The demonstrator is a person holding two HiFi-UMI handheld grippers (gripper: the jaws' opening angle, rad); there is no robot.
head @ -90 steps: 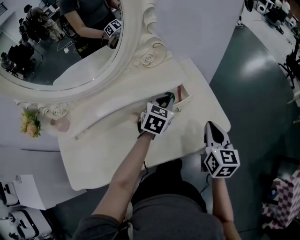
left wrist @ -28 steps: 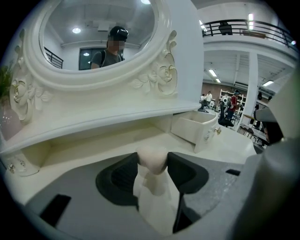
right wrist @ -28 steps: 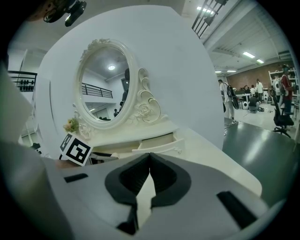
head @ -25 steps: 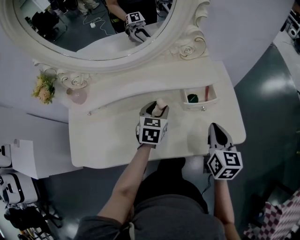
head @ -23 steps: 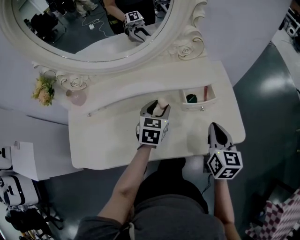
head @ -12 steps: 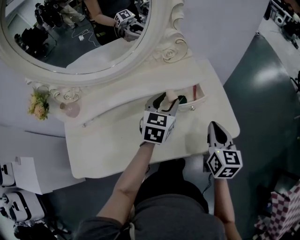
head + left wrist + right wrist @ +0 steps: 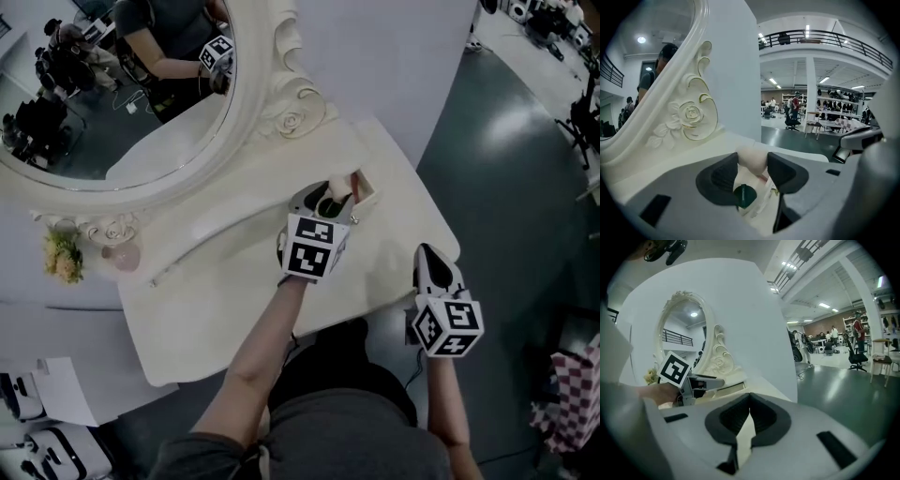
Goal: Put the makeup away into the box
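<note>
A pale, egg-shaped makeup sponge [image 7: 752, 158] sits between the pads of my left gripper [image 7: 330, 195], which is shut on it. The sponge hangs right over the small open white box [image 7: 368, 192] at the back right of the dressing table [image 7: 216, 281]. In the left gripper view the box [image 7: 761, 202] lies under the jaws, and it holds a dark green round item [image 7: 744, 196] and a thin red stick [image 7: 764, 177]. My right gripper [image 7: 432, 266] hovers near the table's front right corner, its jaws shut with nothing between them.
An oval mirror in an ornate white frame [image 7: 281, 98] stands behind the table against a white wall. A small bunch of flowers [image 7: 61, 253] and a pink bottle [image 7: 122, 251] stand at the far left. Dark floor lies beyond the table's right edge.
My left gripper has carried the sponge up and to the right, from the middle of the table to over the box. The right gripper has shifted slightly and stays shut.
</note>
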